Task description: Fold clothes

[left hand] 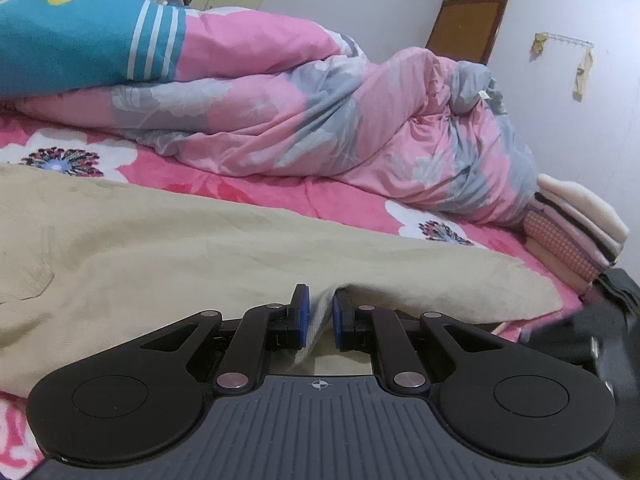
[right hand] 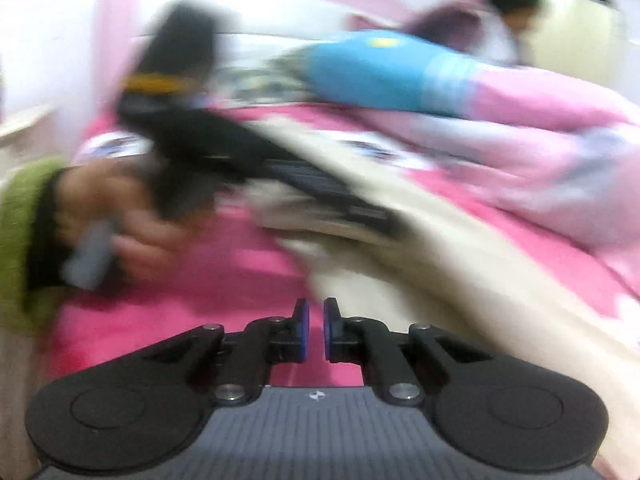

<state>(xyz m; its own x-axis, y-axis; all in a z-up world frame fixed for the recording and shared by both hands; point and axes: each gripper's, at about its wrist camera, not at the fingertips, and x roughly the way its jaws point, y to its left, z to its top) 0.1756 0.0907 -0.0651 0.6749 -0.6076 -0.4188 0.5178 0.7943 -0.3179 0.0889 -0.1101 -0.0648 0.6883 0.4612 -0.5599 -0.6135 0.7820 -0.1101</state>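
Left tool (left hand: 320, 314): we clamp an edge of the beige soft-cloth garment (left hand: 192, 236), spread on the pink flowered bed sheet (left hand: 248, 184). Right tool (right hand: 316, 330): clenched, nothing between its pads, garment at two o'clock.

A pale wall (left hand: 560, 0) with a brown wooden door (left hand: 468, 26) behind the pink floral bed (left hand: 240, 188).
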